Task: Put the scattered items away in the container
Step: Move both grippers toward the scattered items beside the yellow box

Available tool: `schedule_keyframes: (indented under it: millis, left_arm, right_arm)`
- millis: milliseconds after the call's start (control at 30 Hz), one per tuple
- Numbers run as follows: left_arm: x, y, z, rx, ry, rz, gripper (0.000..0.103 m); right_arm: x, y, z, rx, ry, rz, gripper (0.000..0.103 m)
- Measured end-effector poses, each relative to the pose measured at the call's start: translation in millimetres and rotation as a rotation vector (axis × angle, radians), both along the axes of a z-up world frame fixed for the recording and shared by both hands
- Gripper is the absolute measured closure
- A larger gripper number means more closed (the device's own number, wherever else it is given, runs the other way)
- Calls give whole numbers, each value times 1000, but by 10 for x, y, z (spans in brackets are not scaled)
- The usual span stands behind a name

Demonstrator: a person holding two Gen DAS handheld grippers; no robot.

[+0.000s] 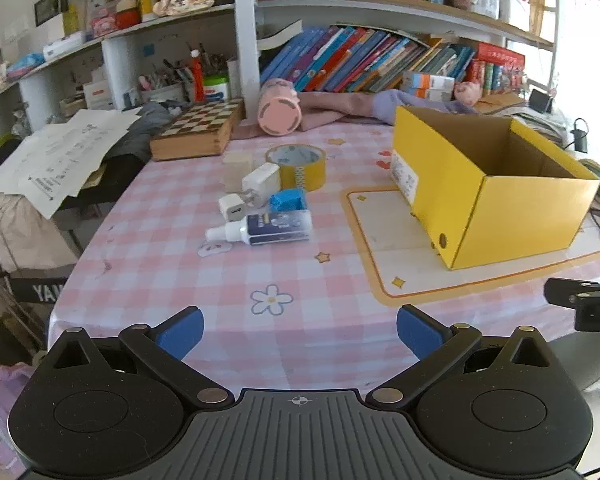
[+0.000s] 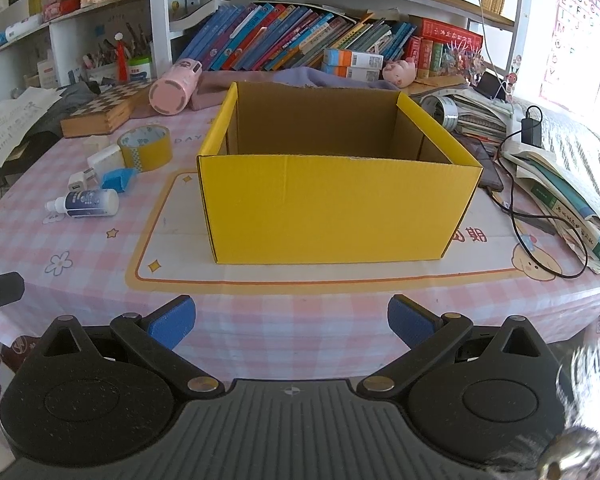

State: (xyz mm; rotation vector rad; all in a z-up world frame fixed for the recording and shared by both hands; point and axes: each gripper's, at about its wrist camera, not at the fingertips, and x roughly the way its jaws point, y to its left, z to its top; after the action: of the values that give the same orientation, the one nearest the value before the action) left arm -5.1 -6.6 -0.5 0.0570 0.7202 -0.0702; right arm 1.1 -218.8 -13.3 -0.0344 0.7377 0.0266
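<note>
Both grippers were seen held low over the near edge of a table covered by a pink checked cloth [image 1: 172, 240], angled down toward it. The left gripper [image 1: 300, 330] was spread to its widest, its blue pads well apart and nothing between them. The right gripper [image 2: 292, 320] was likewise fully spread and empty-handed.

The container — an open yellow cardboard box [image 2: 336, 208] — was set on a cream mat with an orange border [image 2: 172, 240], directly ahead of the right gripper and off to the right in the left wrist view [image 1: 512, 220]. What could be seen of its inside was bare brown card; the floor of the box was hidden by its near wall.

The scattered items were clustered on the cloth to the left of the box, well apart from both grippers. A white spray bottle with a dark blue label [image 1: 268, 228] was laid on its side nearest the grippers. Just behind it a small blue block [image 1: 287, 199] and a small white plug [image 1: 232, 206] were found, with a larger white charger [image 1: 262, 176] behind these. A roll of yellowish tape [image 1: 298, 166] was stood flat beside the charger — touching it or nearly so. Further back, a wooden chessboard case [image 1: 198, 132] and a pink cylinder on its side [image 1: 280, 112] were noted.
</note>
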Motion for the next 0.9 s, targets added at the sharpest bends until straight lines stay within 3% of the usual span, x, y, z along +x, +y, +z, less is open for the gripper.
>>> schedule_keyframes:
  millis: [900]
  left_arm:
    - [24,0,-19,-21,-2,-59,0]
  right_arm:
    - [-25,95,45,-11,11,25,1]
